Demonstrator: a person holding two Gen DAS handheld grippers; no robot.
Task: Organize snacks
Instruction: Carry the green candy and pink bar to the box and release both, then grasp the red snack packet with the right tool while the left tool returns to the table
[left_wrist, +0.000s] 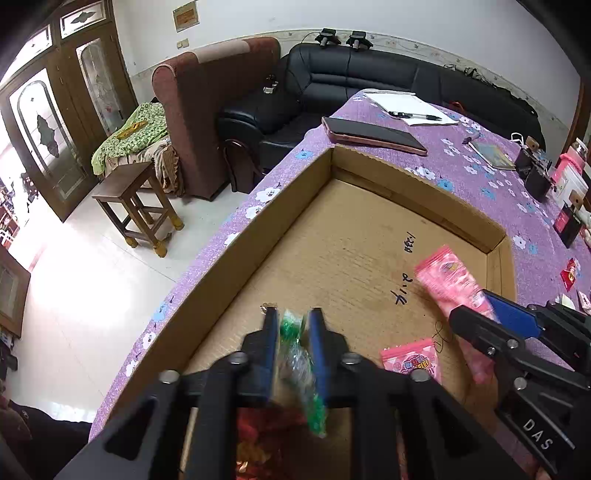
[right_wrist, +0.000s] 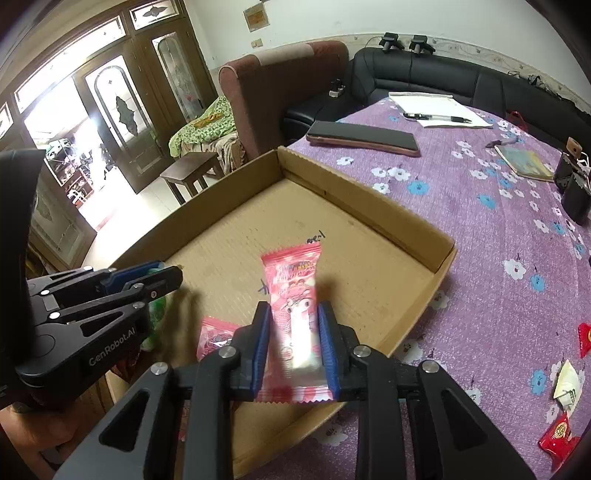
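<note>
While both tools hang over the cardboard tray (right_wrist: 439, 258) on the purple flowered tablecloth (right_wrist: 480, 229), holdings stand thus. Left gripper (left_wrist: 292, 325): clenched on a green-and-clear candy wrapper (left_wrist: 301, 369), over the tray's near end. Right gripper (right_wrist: 293, 325): clamped on a pink snack packet (right_wrist: 295, 295), above the tray floor. Already in tray: a second pink packet (left_wrist: 412, 360), near edge. Outstanding, right of tray on cloth: red packets (right_wrist: 557, 439) and a white wrapper (right_wrist: 565, 384). Handling advice: lower each item close to the floor before releasing; lay the pink packet beside its twin, with the green one apart.
</note>
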